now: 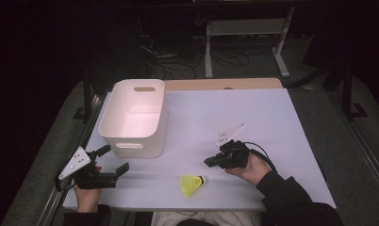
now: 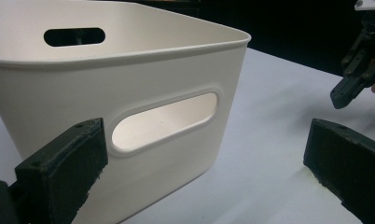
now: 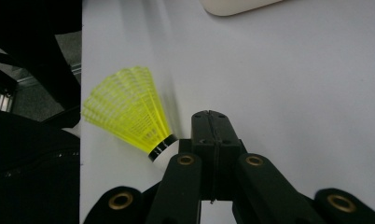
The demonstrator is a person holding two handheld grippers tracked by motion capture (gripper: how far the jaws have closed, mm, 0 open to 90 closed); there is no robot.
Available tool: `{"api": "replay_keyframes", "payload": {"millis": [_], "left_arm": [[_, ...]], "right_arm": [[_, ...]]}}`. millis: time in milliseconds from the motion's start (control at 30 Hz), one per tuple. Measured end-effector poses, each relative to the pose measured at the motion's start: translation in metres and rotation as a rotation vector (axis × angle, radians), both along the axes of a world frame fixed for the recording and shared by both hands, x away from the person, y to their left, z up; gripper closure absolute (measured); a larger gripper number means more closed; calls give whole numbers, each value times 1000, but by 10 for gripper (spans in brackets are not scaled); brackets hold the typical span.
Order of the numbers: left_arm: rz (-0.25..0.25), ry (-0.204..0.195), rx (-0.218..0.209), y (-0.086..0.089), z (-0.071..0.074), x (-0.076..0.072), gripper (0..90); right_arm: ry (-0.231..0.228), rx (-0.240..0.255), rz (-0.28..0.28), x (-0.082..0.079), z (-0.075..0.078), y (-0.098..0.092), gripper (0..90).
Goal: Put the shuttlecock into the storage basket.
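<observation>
A yellow shuttlecock (image 1: 191,184) with a white cork lies on its side near the front edge of the white table (image 1: 253,113). My right gripper (image 1: 210,162) is just behind and to the right of it, jaws shut on nothing. In the right gripper view the closed gripper (image 3: 211,125) sits close beside the cork of the shuttlecock (image 3: 129,114); I cannot tell whether they touch. My left gripper (image 1: 114,159) hovers open at the front left, pointing at the white bin (image 1: 135,117). In its own view the left gripper (image 2: 204,161) frames the near wall of the bin (image 2: 129,70).
The bin stands at the table's back left with handle slots in its walls. The right gripper (image 2: 349,88) shows far off in the left gripper view. A corner of the bin (image 3: 237,4) shows at the top of the right gripper view. Dark floor, cables and desk legs lie beyond the table.
</observation>
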State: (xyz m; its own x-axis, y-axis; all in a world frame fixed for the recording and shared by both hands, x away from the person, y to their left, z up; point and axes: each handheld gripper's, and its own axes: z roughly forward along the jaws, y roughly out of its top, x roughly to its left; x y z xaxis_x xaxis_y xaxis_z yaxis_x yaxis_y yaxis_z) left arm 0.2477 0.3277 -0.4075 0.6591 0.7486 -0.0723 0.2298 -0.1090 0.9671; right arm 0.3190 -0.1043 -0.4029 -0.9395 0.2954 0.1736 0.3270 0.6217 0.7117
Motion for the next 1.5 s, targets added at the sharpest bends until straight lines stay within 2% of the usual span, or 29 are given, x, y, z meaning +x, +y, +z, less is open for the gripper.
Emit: {"api": "replay_keyframes", "payload": {"millis": [333,1500], "left_arm": [[-1,-1,0,0,0,0,0],[-1,-1,-2,0,0,0,0]], "right_arm": [[15,-22,45,-9,-6,5,894],[63,-56,148,-30,-19,25,894]]}}
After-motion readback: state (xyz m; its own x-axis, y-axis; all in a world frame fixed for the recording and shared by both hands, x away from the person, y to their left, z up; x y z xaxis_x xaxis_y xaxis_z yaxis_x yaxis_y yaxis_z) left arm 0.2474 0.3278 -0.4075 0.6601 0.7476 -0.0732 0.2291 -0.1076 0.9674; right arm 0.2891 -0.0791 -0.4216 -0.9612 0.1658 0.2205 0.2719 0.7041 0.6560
